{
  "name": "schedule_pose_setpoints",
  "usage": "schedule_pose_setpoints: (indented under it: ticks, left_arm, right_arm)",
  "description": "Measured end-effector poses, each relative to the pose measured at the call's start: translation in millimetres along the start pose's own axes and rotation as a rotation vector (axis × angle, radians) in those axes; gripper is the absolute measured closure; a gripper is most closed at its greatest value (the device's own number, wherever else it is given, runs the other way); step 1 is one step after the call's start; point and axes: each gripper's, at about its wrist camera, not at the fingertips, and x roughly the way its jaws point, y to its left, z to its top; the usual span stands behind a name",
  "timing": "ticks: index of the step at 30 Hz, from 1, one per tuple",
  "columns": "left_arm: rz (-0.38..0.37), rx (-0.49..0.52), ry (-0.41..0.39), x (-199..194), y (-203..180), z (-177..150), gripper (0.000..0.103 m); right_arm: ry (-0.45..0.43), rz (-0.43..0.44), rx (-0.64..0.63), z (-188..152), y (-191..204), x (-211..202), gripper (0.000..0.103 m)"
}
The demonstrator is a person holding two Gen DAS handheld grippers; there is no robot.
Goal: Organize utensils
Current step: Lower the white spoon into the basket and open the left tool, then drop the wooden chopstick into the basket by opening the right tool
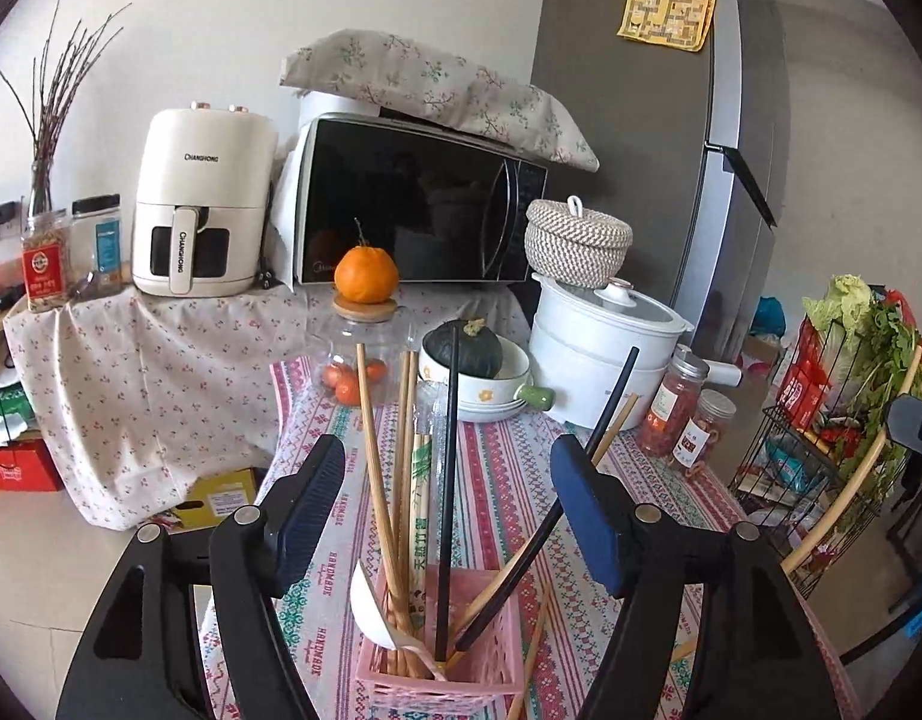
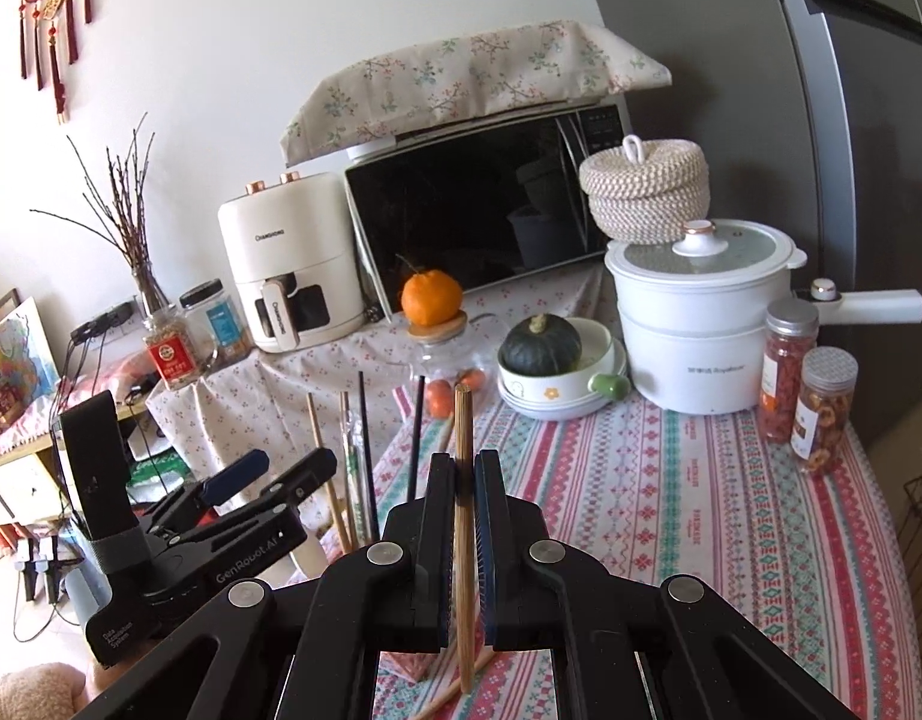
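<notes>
Left gripper (image 1: 449,498) sat nearest the lens in the left wrist view, jaws wide with nothing pressed between the pads. Directly below and between them: pink basket (image 1: 443,669) on the surface (image 1: 508,480), near its front edge. Basket held a bundle of bamboo chopsticks (image 1: 383,480), two black chopsticks (image 1: 446,480), one wrapped pair in a green-printed sleeve (image 1: 419,492) and one white spoon (image 1: 371,606). Exact count of the bamboo ones: couldn't tell, they overlapped. One more bamboo chopstick lay just outside the basket's right wall.

Right gripper (image 2: 463,474) had its jaws narrow, clamped on one bamboo chopstick (image 2: 463,540), held roughly upright, tip sticking above the pads and lower end hanging over the surface (image 2: 640,510).

View differences:
- Right wrist view showed the left gripper (image 2: 269,468) from the side, at left, beside the standing chopsticks. Only a corner of the basket was visible under the right jaws.
- Left wrist view showed the basket contents clearly; of the right gripper only a dark edge at far right, not enough to read.
- Wire rack with greens (image 1: 850,372) appeared only in the left wrist view; red wall hanging (image 2: 53,0) only in the right.

Both views, counted: one air fryer (image 2: 293,258), one microwave (image 2: 484,210), one white pot (image 2: 700,324), one woven lidded basket (image 2: 646,192), one dark green squash (image 2: 538,345) in a bowl, two jars (image 2: 808,384) at the right of the surface, one orange (image 2: 431,297) on a glass jar's lid.
</notes>
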Motion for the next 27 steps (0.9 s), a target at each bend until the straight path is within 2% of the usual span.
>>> schedule_pose_setpoints:
  ticks: [5,10,16,20,27]
  left_arm:
    - [0.023,-0.023,0.119,-20.4,16.8,-3.7,0.015]
    - [0.049,-0.078,0.234,-23.2,40.4,-11.0,0.014]
    - [0.086,-0.092,0.346,-12.6,65.1,-24.2,0.014]
    - [0.067,-0.126,0.413,-7.0,76.5,-30.3,0.014]
    - [0.05,-0.104,0.427,-10.4,74.6,-30.1,0.014]
  right_arm:
    - [-0.08,0.071,0.018,17.6,18.6,-4.4,0.097]
    - [-0.104,0.09,0.007,23.3,35.4,13.7,0.097]
    - [-0.048,0.028,-0.066,12.8,53.8,52.0,0.097]
    - [0.032,0.016,-0.083,3.5,58.9,77.5,0.097]
    - [0.11,0.001,-0.098,-10.4,62.1,104.1,0.097]
